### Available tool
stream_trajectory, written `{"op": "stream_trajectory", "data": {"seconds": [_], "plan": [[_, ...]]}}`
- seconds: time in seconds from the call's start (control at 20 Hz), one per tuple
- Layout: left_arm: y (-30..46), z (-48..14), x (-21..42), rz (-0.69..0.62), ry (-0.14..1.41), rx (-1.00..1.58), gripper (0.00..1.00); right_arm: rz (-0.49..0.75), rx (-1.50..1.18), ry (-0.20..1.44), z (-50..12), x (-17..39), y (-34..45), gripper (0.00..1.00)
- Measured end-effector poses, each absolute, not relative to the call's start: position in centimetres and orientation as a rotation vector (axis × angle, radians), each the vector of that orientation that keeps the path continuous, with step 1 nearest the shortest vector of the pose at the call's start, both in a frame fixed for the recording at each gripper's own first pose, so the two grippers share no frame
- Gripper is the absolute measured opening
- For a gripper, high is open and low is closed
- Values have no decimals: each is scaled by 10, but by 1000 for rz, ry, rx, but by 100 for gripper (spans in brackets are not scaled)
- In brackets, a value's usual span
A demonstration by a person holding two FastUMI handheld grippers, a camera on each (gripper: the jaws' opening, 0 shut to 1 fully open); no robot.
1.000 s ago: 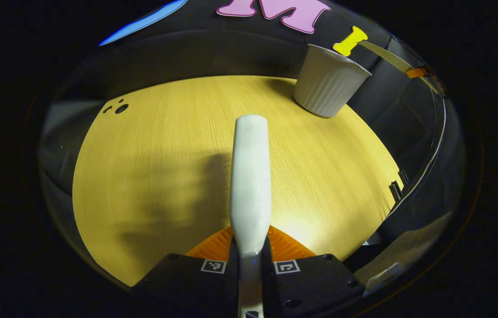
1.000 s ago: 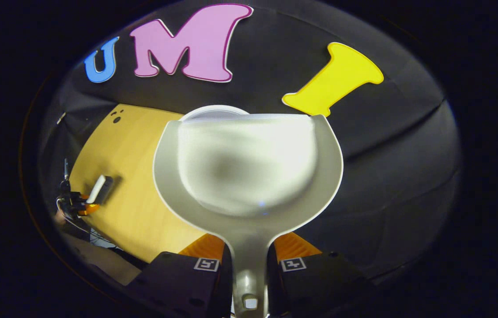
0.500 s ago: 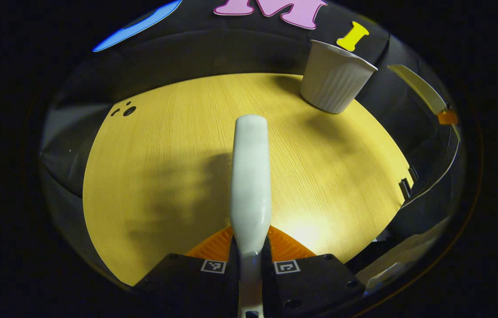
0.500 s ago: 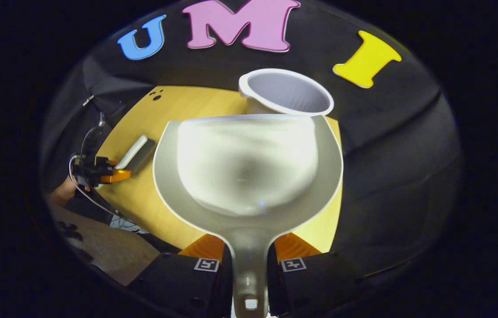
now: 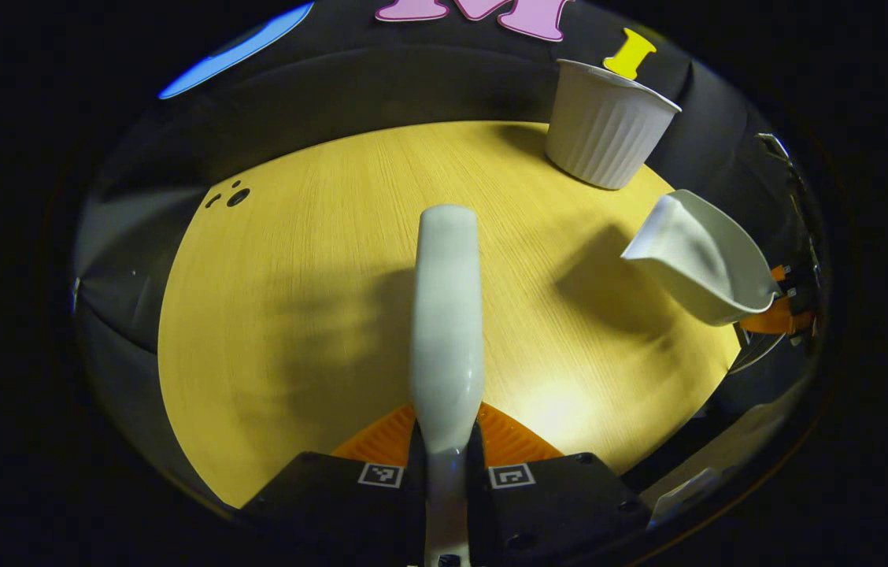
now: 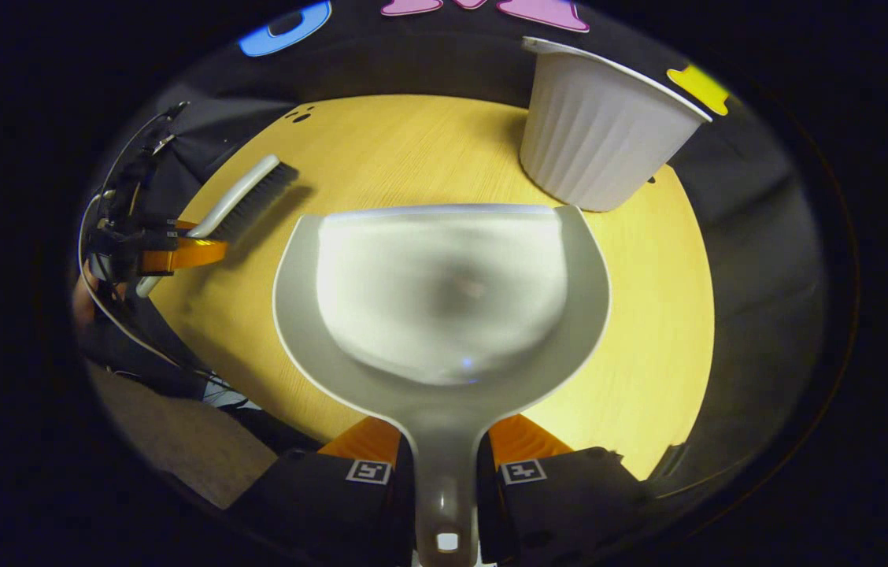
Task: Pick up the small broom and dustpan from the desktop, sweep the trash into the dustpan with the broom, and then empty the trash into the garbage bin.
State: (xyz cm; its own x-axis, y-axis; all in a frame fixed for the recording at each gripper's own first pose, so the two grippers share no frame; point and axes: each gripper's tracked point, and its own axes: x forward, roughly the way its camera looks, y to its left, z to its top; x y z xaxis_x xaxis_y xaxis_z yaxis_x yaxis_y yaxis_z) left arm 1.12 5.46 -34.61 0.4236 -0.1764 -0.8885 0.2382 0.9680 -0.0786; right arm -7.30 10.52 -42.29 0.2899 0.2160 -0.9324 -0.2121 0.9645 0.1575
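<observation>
Since the earlier frames the dustpan [image 6: 444,299] had swung back down from above the garbage bin [image 6: 597,130], so that the bin, half hidden behind the pan's lip a moment before, stood clear at the upper right of the right gripper view. In the left gripper view the pan [image 5: 704,260] had come in at the right edge, tilted and held above the desktop [image 5: 318,260].

The right gripper [image 6: 445,465] was closed on the dustpan's handle, both fingers pressing its sides. The left gripper [image 5: 445,465] was likewise clamped on the broom [image 5: 448,315], whose handle ran up the middle of its view; in the right gripper view the broom [image 6: 243,197] sat at the upper left with its bristles close to the desktop.

The pan's bowl looked empty and no trash showed on the wood, so the emptying appeared done; at most, setting the tools down remained.

Nearby were only a few small dark holes [image 5: 231,195] in the desktop at the left. Nothing blocked either tool.
</observation>
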Motion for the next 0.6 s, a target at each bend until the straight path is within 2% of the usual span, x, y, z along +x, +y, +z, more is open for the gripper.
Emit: {"op": "stream_trajectory", "data": {"seconds": [0.1,0.25,0.35,0.5,0.55,0.6], "plan": [[55,-353,12,-250,1111,70,27,282,3,1254,-439,-75,112,35],[57,-361,14,-234,1121,88,25,286,-38,1256,-454,-78,113,36],[58,-365,11,-228,1132,102,25,282,-32,1268,-453,-77,115,38],[60,-378,9,-225,1147,116,27,264,14,1275,-455,-77,116,36],[60,-381,8,-228,1153,118,25,259,21,1281,-454,-77,115,38],[60,-384,7,-233,1155,122,24,259,20,1287,-453,-78,116,36]]}}
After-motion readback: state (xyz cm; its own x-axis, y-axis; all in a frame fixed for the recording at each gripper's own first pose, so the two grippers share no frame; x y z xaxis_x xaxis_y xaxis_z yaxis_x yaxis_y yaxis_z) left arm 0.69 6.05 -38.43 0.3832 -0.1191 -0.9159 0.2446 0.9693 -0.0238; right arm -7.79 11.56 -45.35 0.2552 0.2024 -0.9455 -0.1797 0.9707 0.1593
